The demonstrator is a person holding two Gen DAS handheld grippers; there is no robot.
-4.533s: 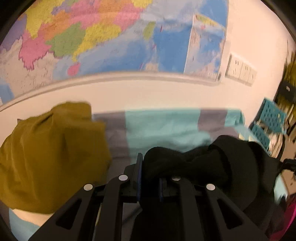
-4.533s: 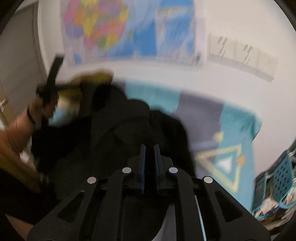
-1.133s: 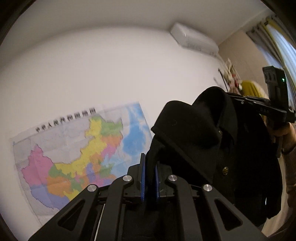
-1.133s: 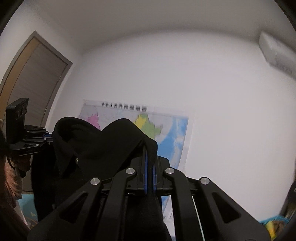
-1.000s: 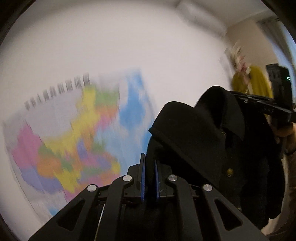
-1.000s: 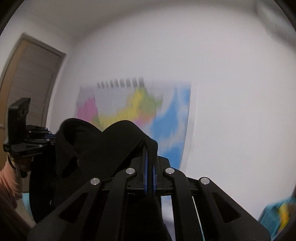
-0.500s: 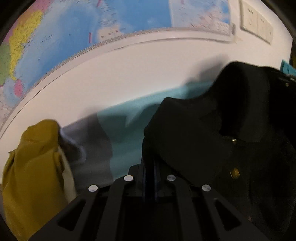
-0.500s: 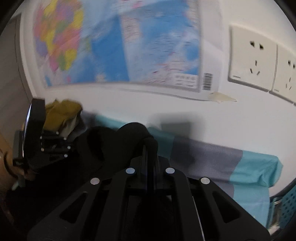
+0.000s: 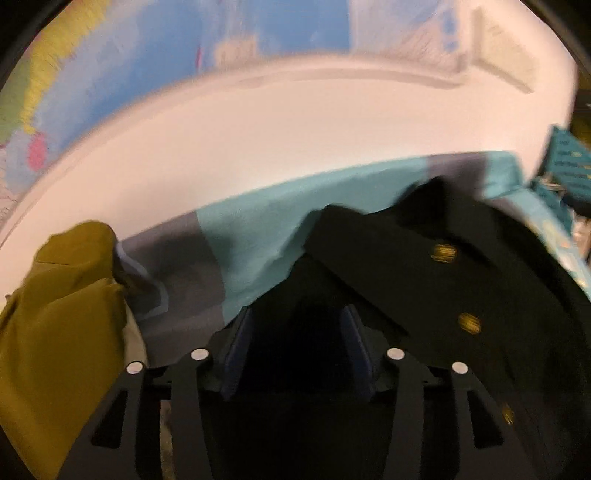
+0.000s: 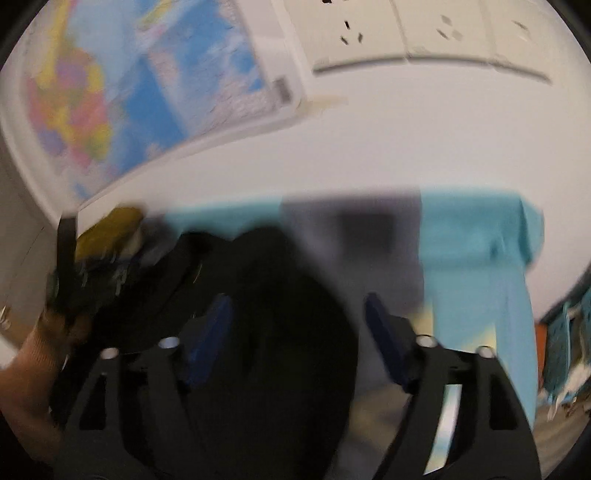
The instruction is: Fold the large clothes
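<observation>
A lived-in room of a home is suggested, probably a bedroom. A coloured wall map (image 10: 122,92) is taped to a white wall beside a row of sockets (image 10: 417,29). A teal-and-grey sheet (image 9: 255,236) is spread over a flat surface (bed or table cannot be told), with a mustard garment (image 9: 62,314) heaped on it and teal baskets (image 9: 569,166) stacked nearby.

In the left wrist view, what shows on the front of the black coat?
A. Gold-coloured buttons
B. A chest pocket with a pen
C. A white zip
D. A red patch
A: gold-coloured buttons sit in a row down the black coat, which lies on the teal and grey cover.
</observation>
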